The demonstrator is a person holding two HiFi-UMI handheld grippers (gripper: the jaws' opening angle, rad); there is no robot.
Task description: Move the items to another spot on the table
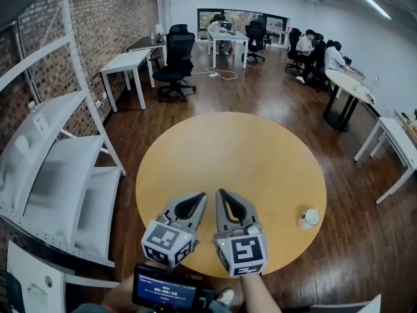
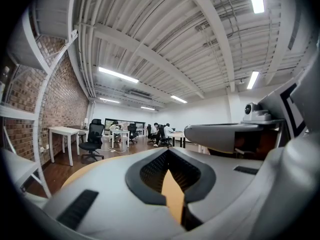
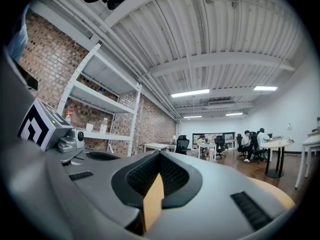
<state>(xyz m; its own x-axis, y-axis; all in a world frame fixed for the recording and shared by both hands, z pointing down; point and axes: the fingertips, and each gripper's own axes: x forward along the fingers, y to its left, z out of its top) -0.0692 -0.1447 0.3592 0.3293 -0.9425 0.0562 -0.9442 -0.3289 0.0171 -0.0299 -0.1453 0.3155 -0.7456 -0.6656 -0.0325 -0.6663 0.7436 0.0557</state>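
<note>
White cup (image 1: 309, 218) lies well apart from left tool (image 1: 199, 198) and right tool (image 1: 223, 195), both clenched empty.

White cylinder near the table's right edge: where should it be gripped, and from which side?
Likely across its curved side wall, mid-body, which two jaws can span. The white cylinder sits close to the table's right edge, so come from the table's middle with the right gripper, the nearer one, jaws opened first; they are shut now. Whether it stands or lies is unclear.
</note>
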